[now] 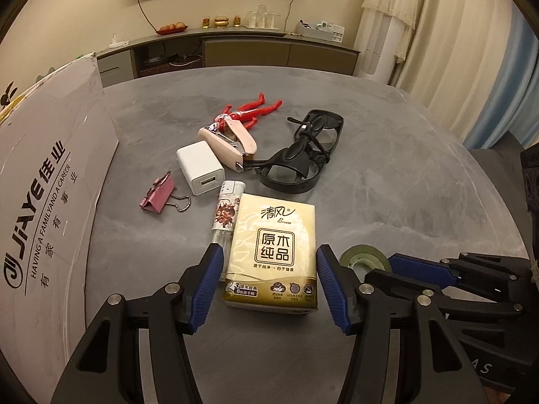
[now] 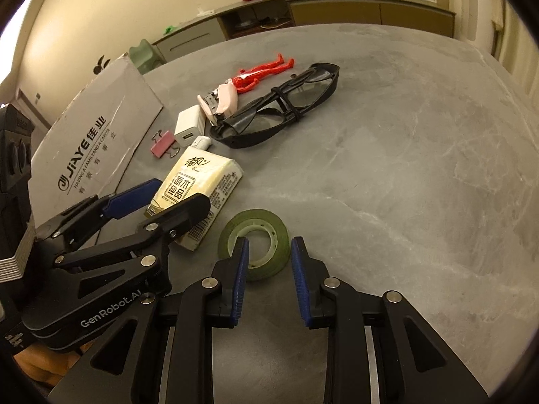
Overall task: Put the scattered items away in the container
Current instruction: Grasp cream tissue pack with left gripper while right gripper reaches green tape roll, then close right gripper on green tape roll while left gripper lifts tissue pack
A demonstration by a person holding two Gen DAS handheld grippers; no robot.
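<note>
A yellow tissue pack [image 1: 273, 235] lies on the grey table, and my left gripper [image 1: 269, 252] stands open with one finger on each side of it, apart from its edges. In the right wrist view the same pack [image 2: 205, 181] sits between the left gripper's fingers [image 2: 134, 195]. My right gripper [image 2: 269, 247] is open over a green tape roll [image 2: 235, 222]: one finger is in the roll's hole, the other outside its rim. The cardboard box [image 1: 50, 185] with printed lettering stands at the left.
Beyond the pack lie a lighter [image 1: 225, 212], a pink binder clip [image 1: 158, 192], a white charger [image 1: 200, 166], a pink stapler [image 1: 229, 144], a red toy figure [image 1: 256, 109] and black glasses [image 1: 303, 148]. Bare table [image 2: 404, 168] stretches right.
</note>
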